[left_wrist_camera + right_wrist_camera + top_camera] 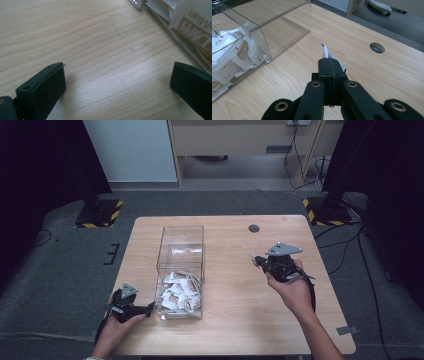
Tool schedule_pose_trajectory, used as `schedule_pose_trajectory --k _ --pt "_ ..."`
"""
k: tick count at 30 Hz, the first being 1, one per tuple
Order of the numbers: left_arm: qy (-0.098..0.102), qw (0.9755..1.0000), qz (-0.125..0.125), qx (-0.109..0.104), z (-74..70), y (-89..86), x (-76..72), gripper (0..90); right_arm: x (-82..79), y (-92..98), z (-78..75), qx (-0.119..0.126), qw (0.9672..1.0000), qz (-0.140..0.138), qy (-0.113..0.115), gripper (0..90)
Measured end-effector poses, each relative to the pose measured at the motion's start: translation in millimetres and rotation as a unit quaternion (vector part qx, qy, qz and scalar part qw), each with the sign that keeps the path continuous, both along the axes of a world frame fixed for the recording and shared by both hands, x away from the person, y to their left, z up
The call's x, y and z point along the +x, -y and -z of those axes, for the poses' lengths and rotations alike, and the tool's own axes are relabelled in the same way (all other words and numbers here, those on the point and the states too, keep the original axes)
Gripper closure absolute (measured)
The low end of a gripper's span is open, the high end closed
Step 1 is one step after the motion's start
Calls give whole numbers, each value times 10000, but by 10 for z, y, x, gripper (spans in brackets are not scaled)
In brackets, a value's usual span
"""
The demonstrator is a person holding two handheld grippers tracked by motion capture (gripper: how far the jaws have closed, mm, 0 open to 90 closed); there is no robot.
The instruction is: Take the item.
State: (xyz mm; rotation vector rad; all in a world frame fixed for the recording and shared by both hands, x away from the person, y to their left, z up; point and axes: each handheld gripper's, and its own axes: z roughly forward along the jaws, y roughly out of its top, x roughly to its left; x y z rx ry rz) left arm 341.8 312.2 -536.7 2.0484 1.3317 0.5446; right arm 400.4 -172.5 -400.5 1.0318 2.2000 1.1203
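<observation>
Bare table (235,285) lies open between the hands; only the clear box (181,250) blocks the left half

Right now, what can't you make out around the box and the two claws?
- Sachet in the right claw: the shut jaws hide most of it in the right gripper view; too small in the high view.
- Sachet print: cut off by the left gripper view's edge.
- Box far half: reflections blur its contents in the high view.
</observation>
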Motion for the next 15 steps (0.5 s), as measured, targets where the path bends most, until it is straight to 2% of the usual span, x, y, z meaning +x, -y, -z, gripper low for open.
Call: schedule_pose_trajectory --k 9,15 --pt "1 10000 0 1 0 0 0 0 105 197 49 53 9996 271 10 900" --pt "2 10000 -3 3 0 1 -1 0 152 216 126 -15 9995 328 -28 900"
